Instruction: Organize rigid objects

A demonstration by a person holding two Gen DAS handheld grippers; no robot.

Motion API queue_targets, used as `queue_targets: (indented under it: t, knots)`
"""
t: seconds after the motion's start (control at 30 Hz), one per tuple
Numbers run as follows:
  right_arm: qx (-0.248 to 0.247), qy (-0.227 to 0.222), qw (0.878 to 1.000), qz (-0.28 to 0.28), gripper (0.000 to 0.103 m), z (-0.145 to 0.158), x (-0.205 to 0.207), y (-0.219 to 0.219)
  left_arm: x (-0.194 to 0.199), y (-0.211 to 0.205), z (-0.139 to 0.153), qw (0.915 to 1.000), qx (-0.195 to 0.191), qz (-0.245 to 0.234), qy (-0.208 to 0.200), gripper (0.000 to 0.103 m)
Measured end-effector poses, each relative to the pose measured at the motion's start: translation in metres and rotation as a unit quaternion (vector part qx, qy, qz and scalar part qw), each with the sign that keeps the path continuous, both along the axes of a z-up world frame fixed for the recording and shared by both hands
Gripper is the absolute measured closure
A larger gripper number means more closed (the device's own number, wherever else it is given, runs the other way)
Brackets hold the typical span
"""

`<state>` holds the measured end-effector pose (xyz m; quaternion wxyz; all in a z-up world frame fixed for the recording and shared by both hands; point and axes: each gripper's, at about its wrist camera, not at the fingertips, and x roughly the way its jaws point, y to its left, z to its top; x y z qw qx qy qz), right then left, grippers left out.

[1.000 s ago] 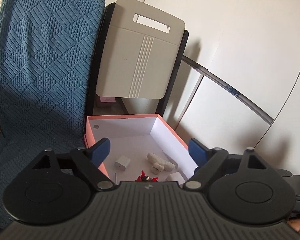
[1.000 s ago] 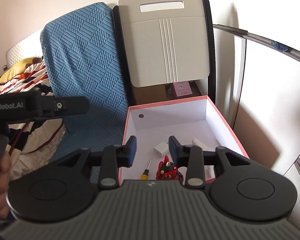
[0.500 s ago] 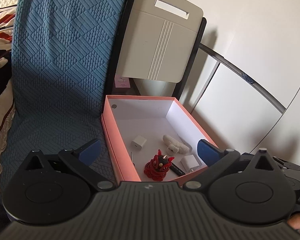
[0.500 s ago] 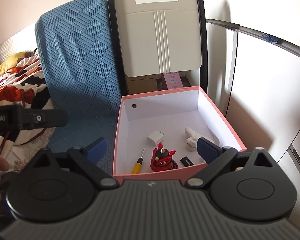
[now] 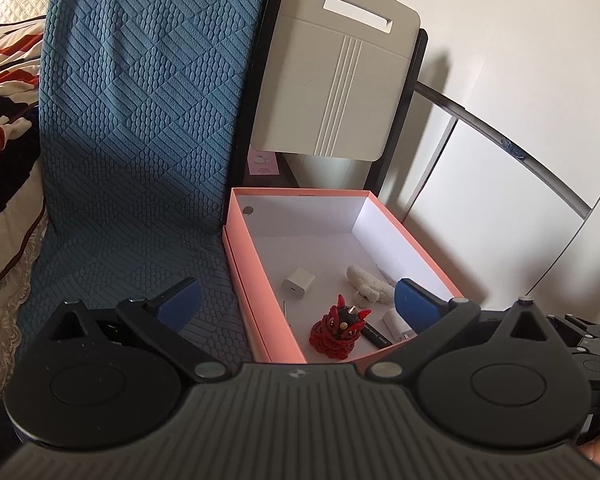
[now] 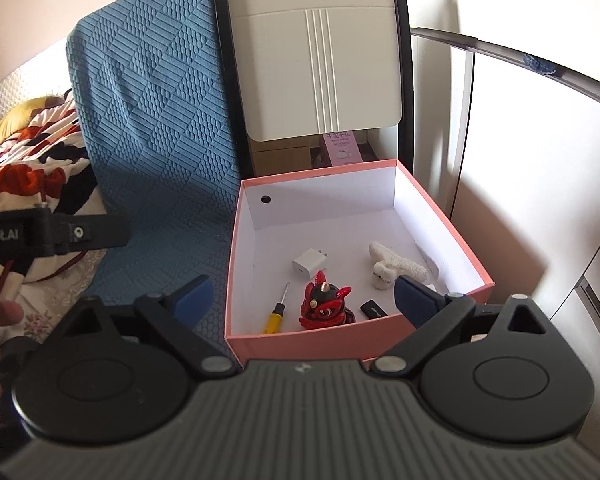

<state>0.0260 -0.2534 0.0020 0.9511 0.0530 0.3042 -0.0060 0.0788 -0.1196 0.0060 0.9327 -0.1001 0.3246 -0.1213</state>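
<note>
both tools wide and empty: left tool (image 5: 298,302) and right tool (image 6: 303,294) hover at the near edge of the pink box (image 6: 236,264), nothing between the pads. right jaws have just been opening, left went that last bit wider too.

largest first. pink box is cardboard, sits beside the blue quilted cover (image 6: 152,120), open top, light i'd guess, walls would flex, so i'd pinch a wall near a corner if it has to move.

inside, on the white floor:
- fuzzy white toy (image 6: 395,266), right side, looks soft, compresses, grab across the body.
- red figurine (image 6: 325,304), near front centre, upright, hard and probably brittle at the horns; i'd take it low across the body, not the spikes.
- white charger cube (image 6: 307,263), behind the figurine, apart from it, smooth flat faces, may slip, squeeze two opposite sides.
- yellow-handled screwdriver (image 6: 278,312), left of the figurine, lying flat, stiff, rolls; take the handle.
- small black stick (image 6: 373,309), right of the figurine, thin, low, hardest pick.
- another white piece (image 5: 397,322) by the right front corner, partly hidden, can't tell what.
</note>
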Motion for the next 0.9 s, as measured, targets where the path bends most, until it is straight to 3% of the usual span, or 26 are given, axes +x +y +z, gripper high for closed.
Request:
queue_targets:
  t: [0.9]
  knots:
    - [0.002, 0.012, 1.000, -0.027, 0.005, -0.011, -0.013, -0.010, 0.000, -0.015, -0.002, 0.9991, 0.039, -0.014, -0.007, 0.000]
